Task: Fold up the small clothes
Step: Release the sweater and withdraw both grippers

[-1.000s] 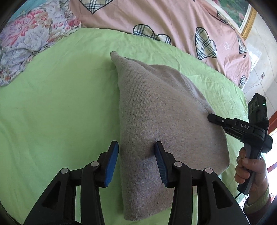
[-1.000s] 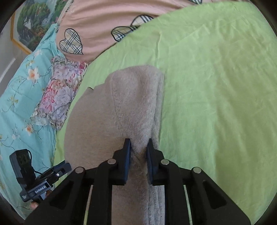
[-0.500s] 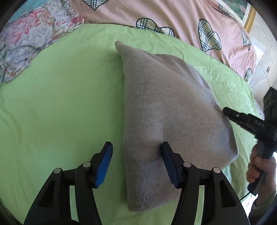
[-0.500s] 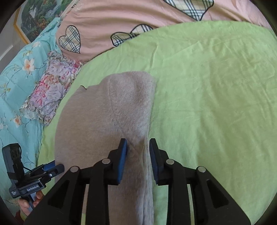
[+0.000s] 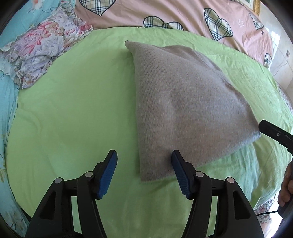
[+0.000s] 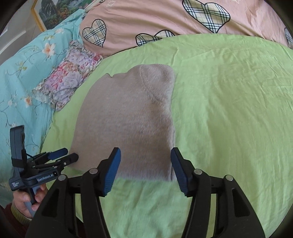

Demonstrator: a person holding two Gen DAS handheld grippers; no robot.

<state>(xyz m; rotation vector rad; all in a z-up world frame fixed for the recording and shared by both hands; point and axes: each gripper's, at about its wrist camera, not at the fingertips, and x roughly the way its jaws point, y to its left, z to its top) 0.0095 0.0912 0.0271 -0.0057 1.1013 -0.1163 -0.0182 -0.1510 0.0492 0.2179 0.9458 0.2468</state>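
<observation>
A grey-beige knitted garment (image 5: 183,102) lies folded flat on the green sheet (image 5: 73,113); it also shows in the right wrist view (image 6: 128,117). My left gripper (image 5: 144,174) is open and empty, just short of the garment's near corner. It shows in the right wrist view (image 6: 67,155) at the garment's left edge. My right gripper (image 6: 145,170) is open and empty over the garment's near edge. Its finger tip shows in the left wrist view (image 5: 263,126) beside the garment's right corner.
A pink duvet with plaid hearts (image 5: 174,16) lies at the back of the bed. A floral cushion (image 5: 42,49) and a turquoise floral quilt (image 6: 23,76) lie to the left. The bed's edge is near on the right (image 5: 271,203).
My right gripper let go of the garment and opened wide. Both grippers pulled back toward me. The garment now lies flat on the sheet.
</observation>
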